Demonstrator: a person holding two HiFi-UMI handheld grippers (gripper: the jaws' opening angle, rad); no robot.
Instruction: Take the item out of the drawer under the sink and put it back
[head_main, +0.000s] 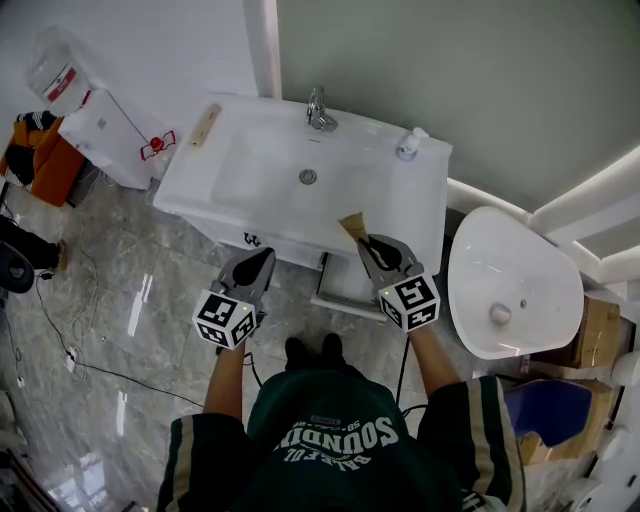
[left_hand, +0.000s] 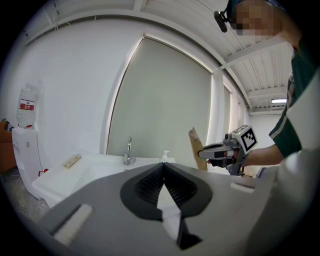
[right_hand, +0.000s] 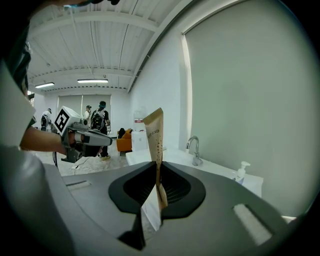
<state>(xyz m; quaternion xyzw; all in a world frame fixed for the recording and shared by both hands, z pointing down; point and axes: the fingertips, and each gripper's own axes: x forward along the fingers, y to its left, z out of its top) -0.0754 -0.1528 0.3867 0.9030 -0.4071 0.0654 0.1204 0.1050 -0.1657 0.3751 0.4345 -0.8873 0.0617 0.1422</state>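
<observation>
**A:** What is shown between the right jaws?

**B:** At the centre of the right gripper view, the right gripper (right_hand: 158, 170) is seen clamped on a thin brown paper pouch (right_hand: 154, 132). The pouch is pinched at its lower end. The rest stands out past the fingertips, upright and edge-on to the camera.

**A:** Which way is its long axis carried?

**B:** It is carried in line with the jaws, toward the top of that frame. In the head view the pouch (head_main: 352, 226) is found just above centre. Its free end is pointed to the upper left, over the front edge of the sink (head_main: 190, 190).

**A:** Where is the drawer placed from there?

**B:** The drawer (head_main: 338, 283) is shown pulled open just below centre, under the sink front. It lies lower in the frame than the pouch, directly beneath the right gripper (head_main: 368, 242). The pouch is judged to be out of the drawer and held above it. Its return would therefore call for a move downward, with the long axis tipped to lie inside the drawer.

**A:** And the other gripper?

**B:** The left gripper (head_main: 266, 254) is seen left of centre, apart from the drawer. In its own view the left gripper (left_hand: 163, 166) is shown with jaws together and nothing between them. The drawer is nearer to the right gripper.
</observation>
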